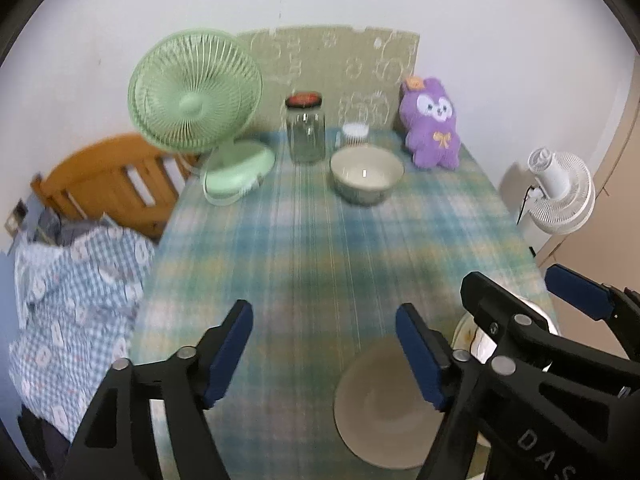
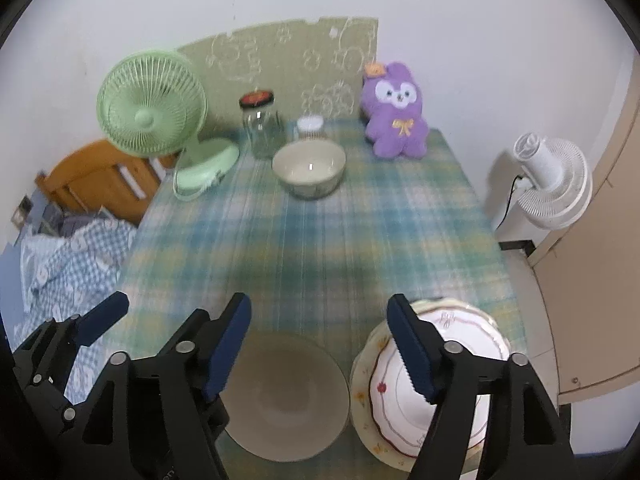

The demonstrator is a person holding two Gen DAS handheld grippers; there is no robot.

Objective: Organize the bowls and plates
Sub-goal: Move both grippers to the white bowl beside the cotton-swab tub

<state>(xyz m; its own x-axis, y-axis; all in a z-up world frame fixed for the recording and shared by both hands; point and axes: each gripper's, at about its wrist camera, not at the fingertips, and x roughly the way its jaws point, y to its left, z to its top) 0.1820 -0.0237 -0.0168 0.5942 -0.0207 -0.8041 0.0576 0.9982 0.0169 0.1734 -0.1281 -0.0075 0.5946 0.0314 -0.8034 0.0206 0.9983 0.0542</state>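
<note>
Both tools are up off the bench [image 2: 320, 248], jaws apart, nothing between the pads. No earlier view, so only the present state is given: left tool [image 1: 324, 344] released, right tool [image 2: 318, 340] released.

Key relation: the grey plate [image 2: 286, 396] lies flat on the plaid cloth at the near edge, directly under and between the right tool's fingers in the right wrist view. From the left wrist view the same grey plate [image 1: 380, 404] sits below and to the right of the left tool, partly behind its right finger. So the right tool is nearer and better lined up. A plate has no long axis, it's round, so any rim approach works.

Just right of it, almost touching, is the stack of patterned plates [image 2: 436, 380]: a white one with a red scalloped line on top of a cream one w/ small flowers. Right tool's right finger covers part of it.

The cream bowl [image 2: 309, 168] stands upright at the far end, well apart from both tools, roughly straight ahead of the right one, near the glass jar [image 2: 262, 128] and the green fan [image 2: 152, 108].

Judgement: grey plate probably goes onto the stack next, a short sideways shift to the right. Rim is low and thin, so grip needs to come in shallow.
</note>
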